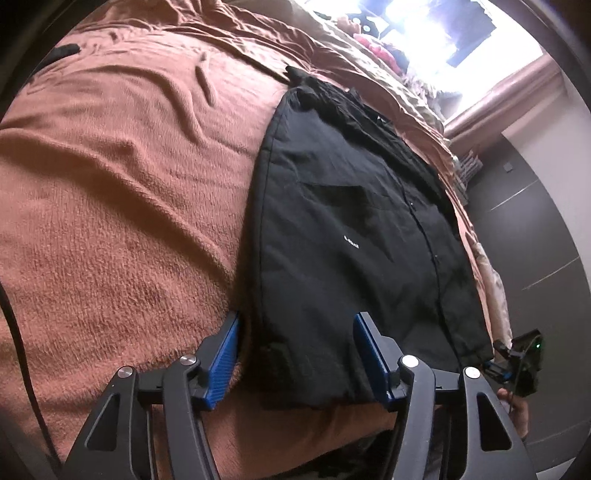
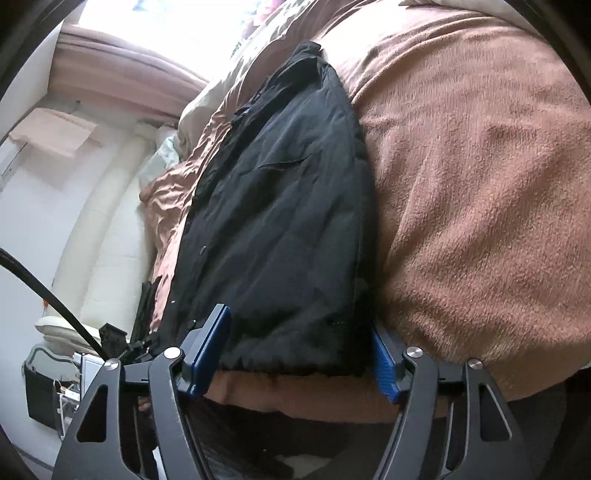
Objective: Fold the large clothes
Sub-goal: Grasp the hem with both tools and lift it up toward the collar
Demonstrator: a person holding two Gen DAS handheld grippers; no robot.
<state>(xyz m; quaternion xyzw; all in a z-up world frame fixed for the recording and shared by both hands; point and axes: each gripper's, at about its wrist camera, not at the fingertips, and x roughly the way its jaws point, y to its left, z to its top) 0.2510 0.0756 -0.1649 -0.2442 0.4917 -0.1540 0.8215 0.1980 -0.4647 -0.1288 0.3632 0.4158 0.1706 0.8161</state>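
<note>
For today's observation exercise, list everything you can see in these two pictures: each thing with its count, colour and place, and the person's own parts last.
jacket: one, black, lying flat on the blanket, hem toward the cameras.
blanket: one, rust brown, fuzzy, covering the bed.
sheet: one, tan, crumpled beyond the jacket.
window: one, bright white, at the far end.
cable: one, black, crossing the right wrist view's left side.
left gripper: one, black with blue pads, straddling the jacket's hem corner, pads not pressing.
right gripper: one, black with blue pads, straddling the other hem corner, pads not pressing.
hand: one, partly seen, holding the right gripper.
</note>
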